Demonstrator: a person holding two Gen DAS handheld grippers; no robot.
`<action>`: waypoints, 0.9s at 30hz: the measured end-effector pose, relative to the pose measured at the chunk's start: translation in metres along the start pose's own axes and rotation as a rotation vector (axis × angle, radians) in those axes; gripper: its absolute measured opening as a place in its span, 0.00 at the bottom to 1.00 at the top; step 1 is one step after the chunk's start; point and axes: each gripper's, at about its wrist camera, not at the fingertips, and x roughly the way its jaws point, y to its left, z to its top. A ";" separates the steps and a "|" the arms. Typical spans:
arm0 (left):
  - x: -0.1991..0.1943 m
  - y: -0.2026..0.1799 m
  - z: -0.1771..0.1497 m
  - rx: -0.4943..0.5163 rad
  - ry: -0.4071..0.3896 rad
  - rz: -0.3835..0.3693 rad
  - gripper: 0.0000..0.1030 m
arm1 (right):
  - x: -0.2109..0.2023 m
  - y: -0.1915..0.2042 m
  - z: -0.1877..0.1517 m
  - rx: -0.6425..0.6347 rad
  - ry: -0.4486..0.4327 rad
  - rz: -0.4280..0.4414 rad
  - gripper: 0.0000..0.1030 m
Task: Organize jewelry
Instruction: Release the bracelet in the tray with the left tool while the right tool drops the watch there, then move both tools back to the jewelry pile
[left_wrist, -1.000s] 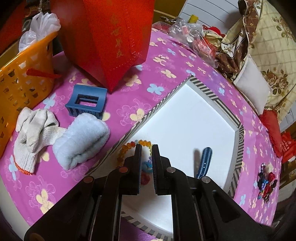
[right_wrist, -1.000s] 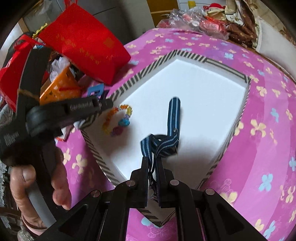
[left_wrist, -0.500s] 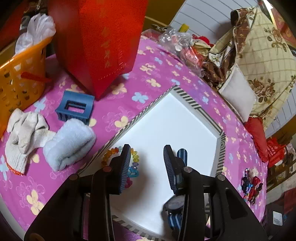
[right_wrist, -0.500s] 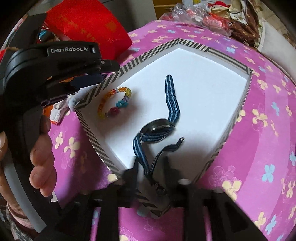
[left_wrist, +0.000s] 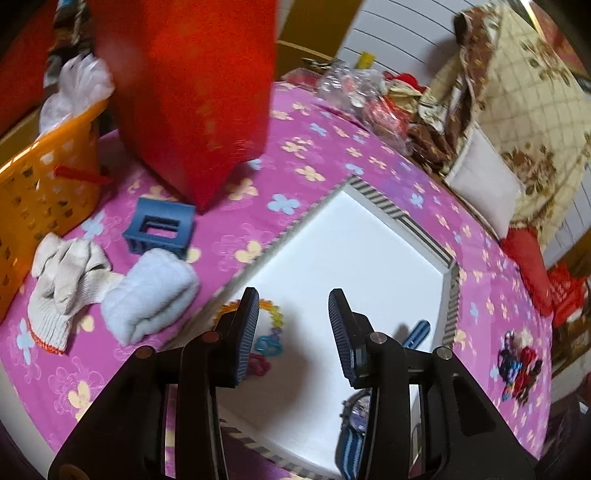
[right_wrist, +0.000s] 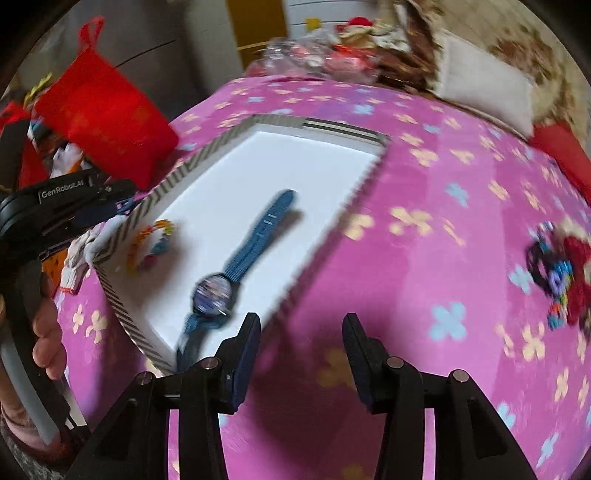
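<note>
Right wrist view: pink flowered tablecloth (right_wrist: 424, 206) spread beneath everything | striped-rim white tray (right_wrist: 229, 155) set on it | blue-strapped watch (right_wrist: 236, 266) laid inside tray, beaded bracelet (right_wrist: 151, 240) near its left wall | jewelry pile (right_wrist: 557, 266) left outside on cloth | right gripper (right_wrist: 299, 332) spread, nothing held | left gripper (left_wrist: 291, 321) spread, nothing held, above tray

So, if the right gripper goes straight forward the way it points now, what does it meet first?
Probably the pink flowered tablecloth. The right gripper is open and points at bare cloth, to the right of the white tray. The watch lies left of that line, the jewelry pile right of it. Depth is unclear.
</note>
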 end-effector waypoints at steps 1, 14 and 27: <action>-0.001 -0.004 -0.001 0.013 -0.002 -0.005 0.37 | -0.005 -0.009 -0.006 0.005 -0.005 -0.012 0.43; -0.031 -0.095 -0.050 0.214 -0.045 -0.100 0.37 | -0.071 -0.176 -0.111 0.244 -0.036 -0.180 0.43; -0.020 -0.289 -0.107 0.539 0.157 -0.274 0.38 | -0.109 -0.295 -0.154 0.462 -0.156 -0.130 0.43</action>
